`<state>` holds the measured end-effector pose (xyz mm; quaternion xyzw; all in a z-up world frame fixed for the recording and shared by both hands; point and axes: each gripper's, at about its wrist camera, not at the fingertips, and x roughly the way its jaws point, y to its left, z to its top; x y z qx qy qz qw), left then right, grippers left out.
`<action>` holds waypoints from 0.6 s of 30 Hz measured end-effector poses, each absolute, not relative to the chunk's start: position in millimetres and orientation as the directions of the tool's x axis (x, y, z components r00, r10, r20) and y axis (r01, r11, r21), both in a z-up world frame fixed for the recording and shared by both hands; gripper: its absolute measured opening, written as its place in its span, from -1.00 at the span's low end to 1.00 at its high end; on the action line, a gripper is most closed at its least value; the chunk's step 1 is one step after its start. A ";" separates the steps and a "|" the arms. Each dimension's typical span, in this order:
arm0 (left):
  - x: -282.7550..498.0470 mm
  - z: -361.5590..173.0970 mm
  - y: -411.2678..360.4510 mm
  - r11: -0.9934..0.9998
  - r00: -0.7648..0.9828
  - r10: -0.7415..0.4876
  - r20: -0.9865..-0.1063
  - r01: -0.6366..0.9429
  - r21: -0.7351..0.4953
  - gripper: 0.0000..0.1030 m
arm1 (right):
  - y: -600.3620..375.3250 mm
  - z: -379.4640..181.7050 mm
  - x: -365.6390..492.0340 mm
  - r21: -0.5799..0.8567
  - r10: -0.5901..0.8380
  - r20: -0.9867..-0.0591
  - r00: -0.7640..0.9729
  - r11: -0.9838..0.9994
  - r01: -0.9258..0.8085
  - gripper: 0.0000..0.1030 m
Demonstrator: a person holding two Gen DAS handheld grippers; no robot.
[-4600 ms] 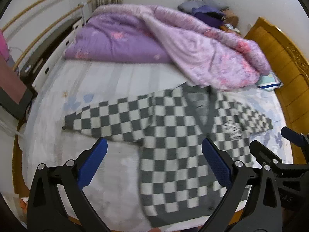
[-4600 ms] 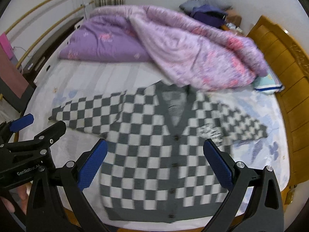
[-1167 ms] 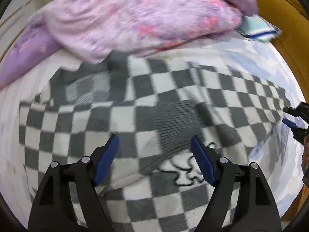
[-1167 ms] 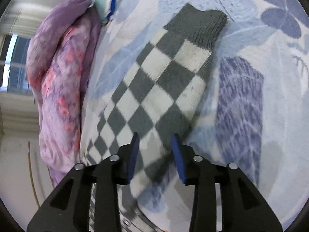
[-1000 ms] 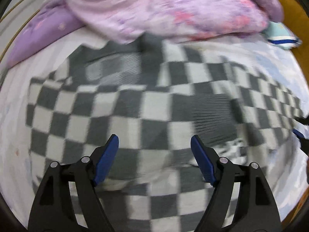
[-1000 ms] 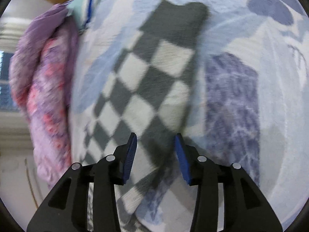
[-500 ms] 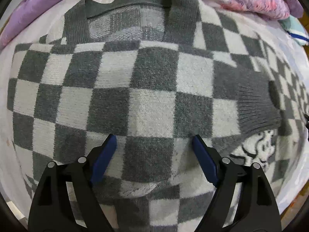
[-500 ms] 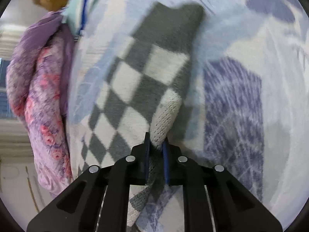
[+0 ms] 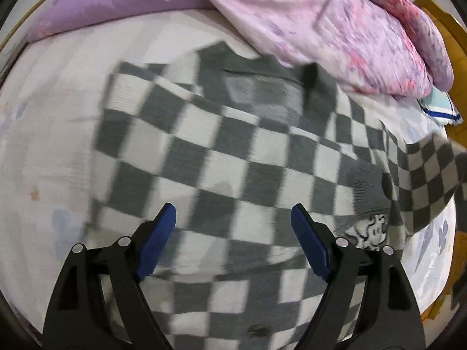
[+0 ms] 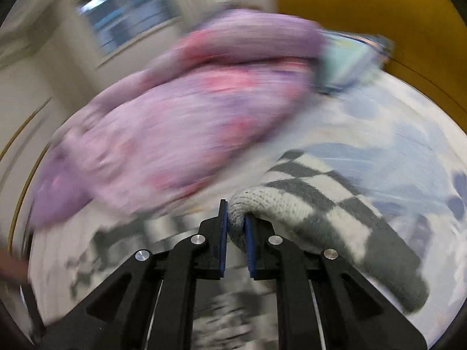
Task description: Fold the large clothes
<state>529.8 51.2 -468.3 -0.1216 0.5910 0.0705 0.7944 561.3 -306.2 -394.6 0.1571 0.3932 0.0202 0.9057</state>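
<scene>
A grey-and-white checkered cardigan (image 9: 233,157) lies spread on the bed, with one sleeve folded across its chest. My left gripper (image 9: 233,227) is open and empty, hovering over the cardigan's middle. My right gripper (image 10: 235,227) is shut on the cardigan's other sleeve (image 10: 321,213) and holds it lifted off the sheet; that raised sleeve (image 9: 423,169) also shows at the right of the left wrist view. The right wrist view is blurred by motion.
A pink and purple quilt (image 9: 335,23) is piled at the far side of the bed, touching the cardigan's collar. A wooden headboard (image 10: 379,14) rises on the right. A light blue pillow (image 9: 440,108) lies by it. A white floral sheet (image 9: 43,145) covers the mattress.
My right gripper has lifted the pinched sleeve off the sheet and swung it toward the cardigan's body. My left gripper has pulled back from the cardigan, still open.
</scene>
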 end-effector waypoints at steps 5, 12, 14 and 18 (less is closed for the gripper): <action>502.8 -450.7 94.5 0.946 0.307 0.005 -0.952 -0.309 -0.095 0.58 | -159.3 -412.0 537.1 0.343 0.361 -0.729 0.582 0.928 -0.146 -0.80; 467.8 -444.2 152.8 0.928 0.286 0.030 -0.958 -0.364 -0.080 0.59 | -45.5 -535.8 516.9 0.361 0.364 -0.915 0.174 0.931 -0.054 -0.39; 462.4 -444.2 158.5 0.927 0.285 0.019 -0.958 -0.365 -0.090 0.59 | -46.5 -540.9 510.8 0.380 0.380 -0.903 0.199 0.924 -0.040 -0.34; 462.1 -445.1 152.8 0.937 0.292 0.014 -0.956 -0.338 -0.089 0.59 | -62.1 -517.6 506.3 0.418 0.422 -0.877 0.228 0.906 -0.069 -0.06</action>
